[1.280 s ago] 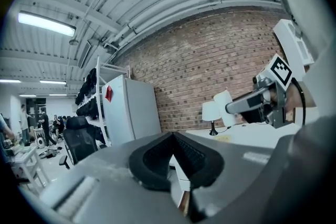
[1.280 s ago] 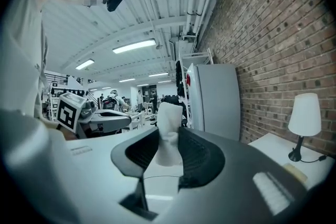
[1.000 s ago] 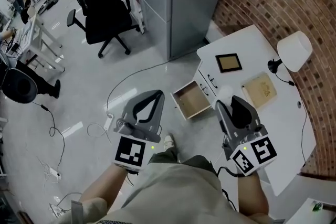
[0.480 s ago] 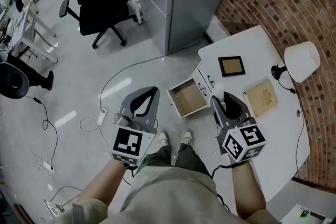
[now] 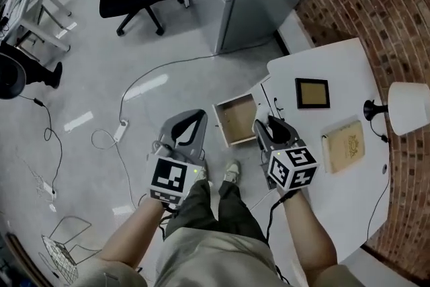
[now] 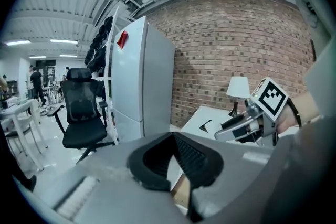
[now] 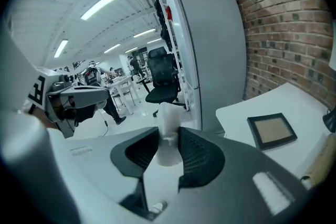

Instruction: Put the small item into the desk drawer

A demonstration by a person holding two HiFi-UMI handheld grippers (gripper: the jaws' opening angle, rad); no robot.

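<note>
Pinching the white item (image 7: 168, 122) by the open drawer (image 5: 236, 119), right gripper (image 5: 267, 124) must only drop it in; left gripper (image 5: 198, 117) pressed together

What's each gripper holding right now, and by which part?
The right gripper grips the small white item by its lower half; its top sticks out beyond the jaws. The left gripper holds nothing.

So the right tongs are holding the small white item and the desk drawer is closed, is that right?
Not quite. The right tongs do hold the small white item, but the desk drawer is not closed: it is pulled open, as the head view shows.
</note>
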